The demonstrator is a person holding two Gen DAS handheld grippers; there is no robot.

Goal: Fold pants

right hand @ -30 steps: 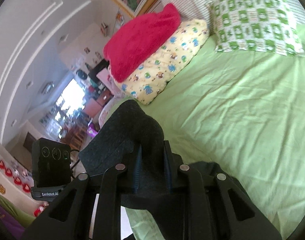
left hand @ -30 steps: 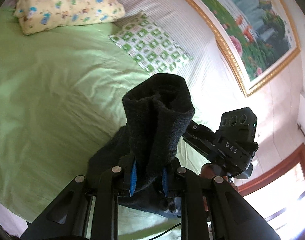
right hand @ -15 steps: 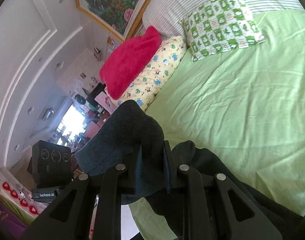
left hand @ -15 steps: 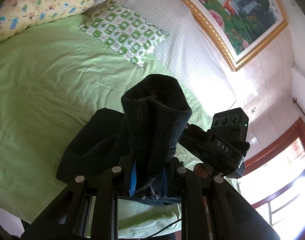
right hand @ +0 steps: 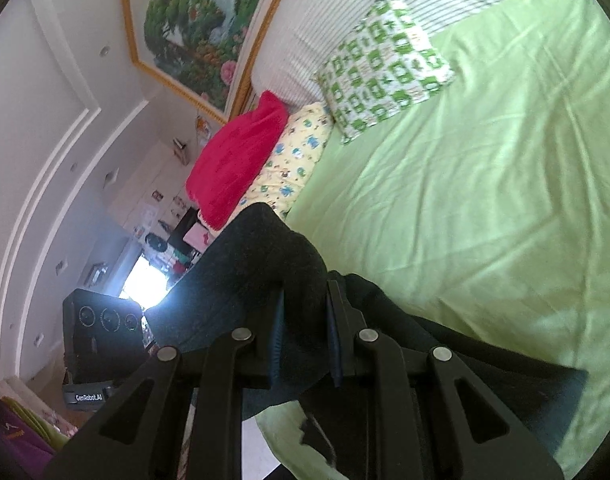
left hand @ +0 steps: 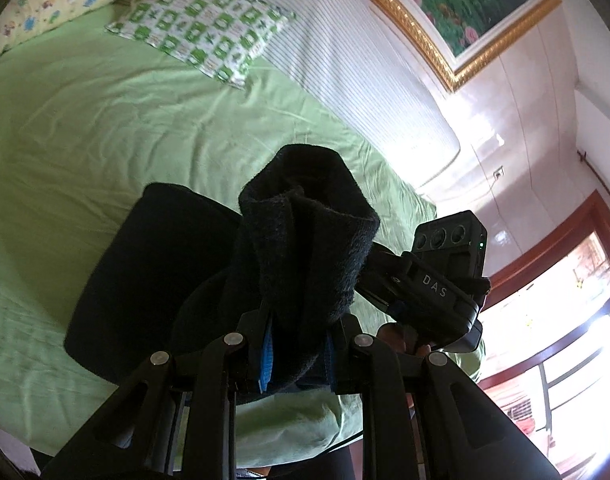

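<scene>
Pants: pinched in your left gripper and right gripper, now carried farther onto the bed toward twelve o'clock; fold underway.

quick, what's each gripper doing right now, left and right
Left gripper: closed on a bunched fold of the black pants.
Right gripper: closed on another bunch of the black pants, above the green bed sheet.
</scene>
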